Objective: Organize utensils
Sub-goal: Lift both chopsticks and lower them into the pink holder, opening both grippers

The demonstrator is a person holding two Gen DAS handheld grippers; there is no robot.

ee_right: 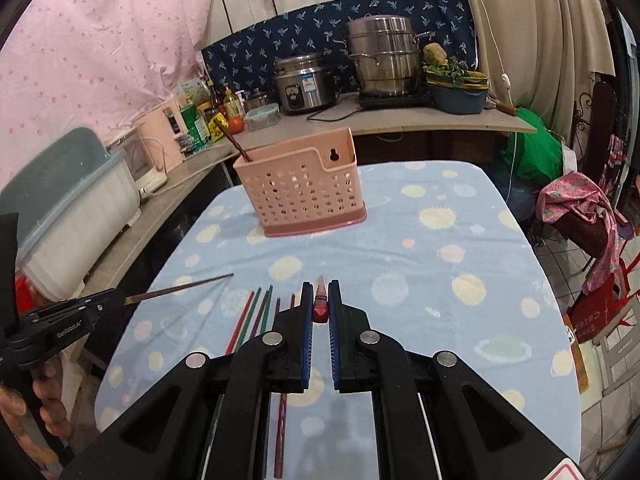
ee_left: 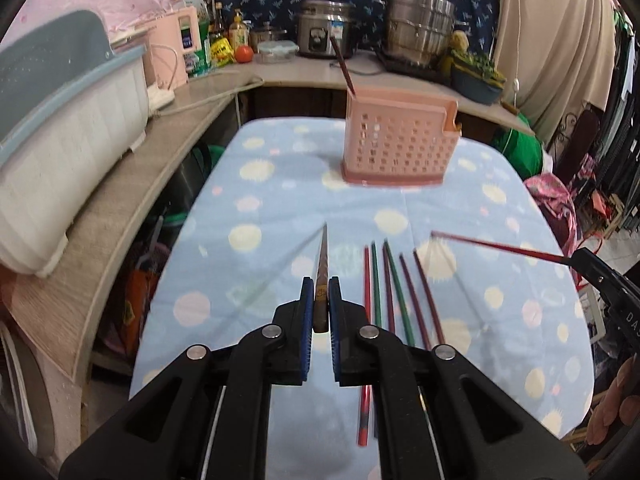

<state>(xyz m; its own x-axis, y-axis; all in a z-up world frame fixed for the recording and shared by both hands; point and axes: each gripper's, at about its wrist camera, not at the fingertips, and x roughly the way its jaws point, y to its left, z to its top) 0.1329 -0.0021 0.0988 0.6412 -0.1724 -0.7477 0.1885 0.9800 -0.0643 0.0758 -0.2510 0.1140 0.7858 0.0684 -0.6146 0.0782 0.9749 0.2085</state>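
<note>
Between the blue pads of your left claw sits a brown, dark-patterned chopstick, clamped near its thick end, tip pointing ahead toward the holder and lifted off the cloth. Your right claw is closed the same way on a red chopstick; from the left wrist view that stick juts out well above the worktop.

Just beside the left claw, on the blue dotted cloth of the worktop, lies a loose row of thin chopsticks, red, green and maroon, five or six by rough count; the claw arms hide their near ends.

Farther out stands the pink perforated plastic utensil holder, upright, well apart from the row. One dark reddish chopstick already leans in its left corner.

Judgement: early going. One stick stowed, two in hand and not yet delivered, the row untouched. Both held sticks need carrying to the holder's open top, then the rest.
</note>
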